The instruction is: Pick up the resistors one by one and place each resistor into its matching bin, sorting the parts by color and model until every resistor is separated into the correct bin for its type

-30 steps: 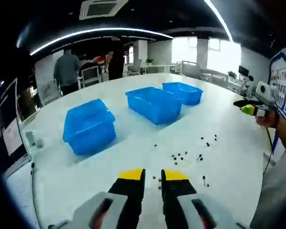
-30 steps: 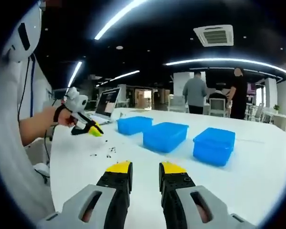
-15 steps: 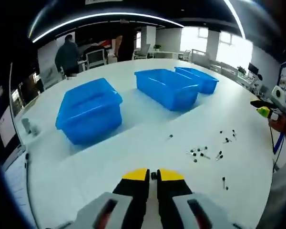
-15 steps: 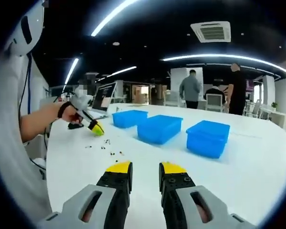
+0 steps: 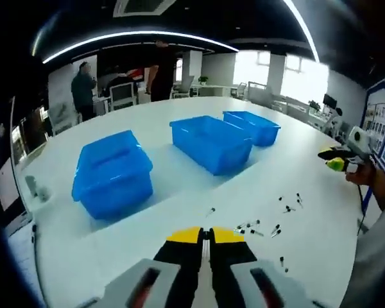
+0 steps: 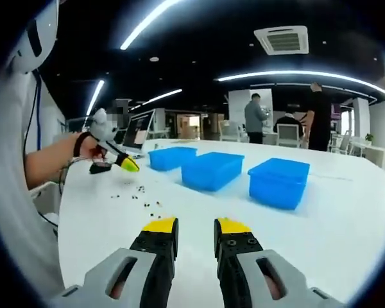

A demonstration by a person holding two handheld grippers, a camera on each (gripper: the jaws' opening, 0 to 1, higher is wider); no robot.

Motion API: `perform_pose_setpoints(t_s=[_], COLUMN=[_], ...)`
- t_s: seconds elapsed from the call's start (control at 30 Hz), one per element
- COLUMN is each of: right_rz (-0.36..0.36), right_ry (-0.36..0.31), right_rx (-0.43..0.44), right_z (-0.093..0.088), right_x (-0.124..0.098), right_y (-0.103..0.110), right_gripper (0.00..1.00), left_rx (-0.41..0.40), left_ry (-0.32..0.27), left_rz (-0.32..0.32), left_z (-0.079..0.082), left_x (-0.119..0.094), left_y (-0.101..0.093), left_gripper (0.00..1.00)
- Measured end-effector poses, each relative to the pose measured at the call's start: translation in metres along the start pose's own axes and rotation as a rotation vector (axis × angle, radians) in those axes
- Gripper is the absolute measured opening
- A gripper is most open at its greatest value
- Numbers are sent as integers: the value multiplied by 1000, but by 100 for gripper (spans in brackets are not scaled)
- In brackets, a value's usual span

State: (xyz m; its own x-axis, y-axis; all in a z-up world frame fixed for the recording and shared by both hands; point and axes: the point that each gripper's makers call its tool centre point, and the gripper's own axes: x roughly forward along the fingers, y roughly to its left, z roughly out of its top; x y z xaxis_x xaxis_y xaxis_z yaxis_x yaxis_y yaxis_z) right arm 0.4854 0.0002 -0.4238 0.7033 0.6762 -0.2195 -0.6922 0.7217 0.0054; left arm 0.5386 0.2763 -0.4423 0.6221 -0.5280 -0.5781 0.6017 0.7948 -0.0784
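Left claw closed above the table, resistors waiting

The left claw (image 5: 205,235) is pressed together, maybe pinching one part, I cannot tell. The right claw (image 6: 196,226) is spread, empty. The resistors (image 5: 260,226) lie scattered on the white table (image 5: 173,186), before three blue bins (image 5: 208,142). They look tiny, light, with thin bendable legs; better to grip the body.

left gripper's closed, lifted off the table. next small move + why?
Probably carry the left gripper forward toward the blue bins. Its fingers are pressed together with something small and dark seemingly pinched at the tips, above the table; the other resistors lie scattered to the right. Which bin matches cannot be told.
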Motion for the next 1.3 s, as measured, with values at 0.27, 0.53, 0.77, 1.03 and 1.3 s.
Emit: perform_pose_setpoints(t_s=[0.27,0.53,0.77,1.03,1.3], right_rz=[-10,-33,-47,-59,-103], right_ry=[-9,-17,-25,-36,-1], right_rx=[-1,5,32,20,11], right_z=[2,0,-6,-2,-12], right_x=[-5,-13,-18,-24,-34], right_y=[-4,-12,-18,-25,-35], right_gripper=[25,25,25,25,25], left_rx=[127,128,5,-128,-148], left_ry=[-88,-235,-409,-525,-460], left_rz=[-90,-407,-357,-34,-32], left_z=[54,111,166,202,186], left_x=[14,29,55,83,109], left_y=[-30,-92,-74,-3,-23], left_gripper=[8,7,7,7,7])
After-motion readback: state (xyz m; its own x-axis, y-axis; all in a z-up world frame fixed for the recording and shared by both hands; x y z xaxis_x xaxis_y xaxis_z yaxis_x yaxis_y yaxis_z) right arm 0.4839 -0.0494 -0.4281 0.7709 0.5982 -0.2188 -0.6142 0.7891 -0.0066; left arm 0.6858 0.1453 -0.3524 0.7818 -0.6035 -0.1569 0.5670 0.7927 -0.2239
